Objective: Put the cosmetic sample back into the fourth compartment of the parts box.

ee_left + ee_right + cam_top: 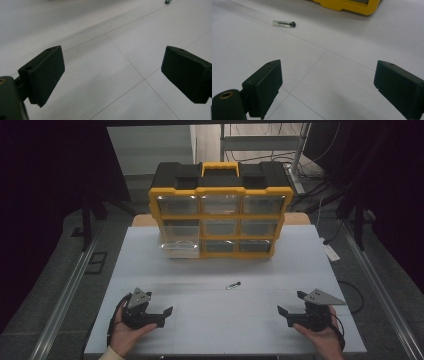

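A small clear vial with a black cap (233, 285) lies on its side on the white table (220, 320), in the middle; it shows far off in the right gripper view as the vial (284, 24). A yellow and black drawer organiser (220, 210) stands at the back, its lower left clear drawer (180, 249) pulled out. My left gripper (165, 312) rests near the front left, held by a hand, its jaws wide open over bare table (112, 62). My right gripper (282, 312) sits at the front right, also open and holding nothing (327, 80).
The organiser's yellow base corner (347, 6) shows at the top of the right gripper view. Dark curtains flank the table. A metal rack and cables (300, 155) stand behind the organiser. Floor rails (65, 295) run along both table sides.
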Demonstrator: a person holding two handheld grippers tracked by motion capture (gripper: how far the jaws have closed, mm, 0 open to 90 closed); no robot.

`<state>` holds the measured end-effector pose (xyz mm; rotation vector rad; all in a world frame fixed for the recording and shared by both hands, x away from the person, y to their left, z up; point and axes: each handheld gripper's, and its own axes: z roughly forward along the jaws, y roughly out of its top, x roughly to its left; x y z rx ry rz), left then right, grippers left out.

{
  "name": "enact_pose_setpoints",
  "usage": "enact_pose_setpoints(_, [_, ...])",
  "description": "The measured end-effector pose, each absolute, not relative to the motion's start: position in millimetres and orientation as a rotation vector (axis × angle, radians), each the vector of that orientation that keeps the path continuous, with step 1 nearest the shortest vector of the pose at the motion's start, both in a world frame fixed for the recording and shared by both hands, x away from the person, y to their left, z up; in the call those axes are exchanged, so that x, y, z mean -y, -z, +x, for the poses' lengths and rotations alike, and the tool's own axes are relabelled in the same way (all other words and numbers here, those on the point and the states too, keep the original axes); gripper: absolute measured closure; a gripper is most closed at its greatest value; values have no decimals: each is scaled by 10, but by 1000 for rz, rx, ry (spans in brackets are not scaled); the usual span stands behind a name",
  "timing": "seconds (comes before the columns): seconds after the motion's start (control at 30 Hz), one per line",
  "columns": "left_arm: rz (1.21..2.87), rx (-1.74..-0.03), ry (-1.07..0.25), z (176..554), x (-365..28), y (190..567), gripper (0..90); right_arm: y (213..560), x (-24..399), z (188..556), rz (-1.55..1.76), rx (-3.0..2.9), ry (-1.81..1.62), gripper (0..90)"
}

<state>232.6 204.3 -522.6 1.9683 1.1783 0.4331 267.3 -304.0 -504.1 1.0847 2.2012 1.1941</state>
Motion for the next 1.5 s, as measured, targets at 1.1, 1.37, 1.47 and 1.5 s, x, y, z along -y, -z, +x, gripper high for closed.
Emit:
enact_pose_setpoints(1.1, [1950, -1154, -436, 2377, -2070, 5196, 55, 5074, 3011, 2691, 1123, -2213, -1186, 104])
enact_pose_setpoints(1.37, [1946, -1135, -449, 2375, -2052, 5169, 57, 5058, 2962, 2683, 1130, -2204, -1165, 109])
enact_pose_setpoints(1.47, [1946, -1134, -447, 2378, -2048, 5170, 57, 5055, 2941, 2694, 1131, -2207, -1157, 109])
enact_pose_setpoints(1.5, [1946, -1132, -447, 2380, -2044, 5169, 57, 5055, 2930, 2698, 1127, -2210, -1161, 109])
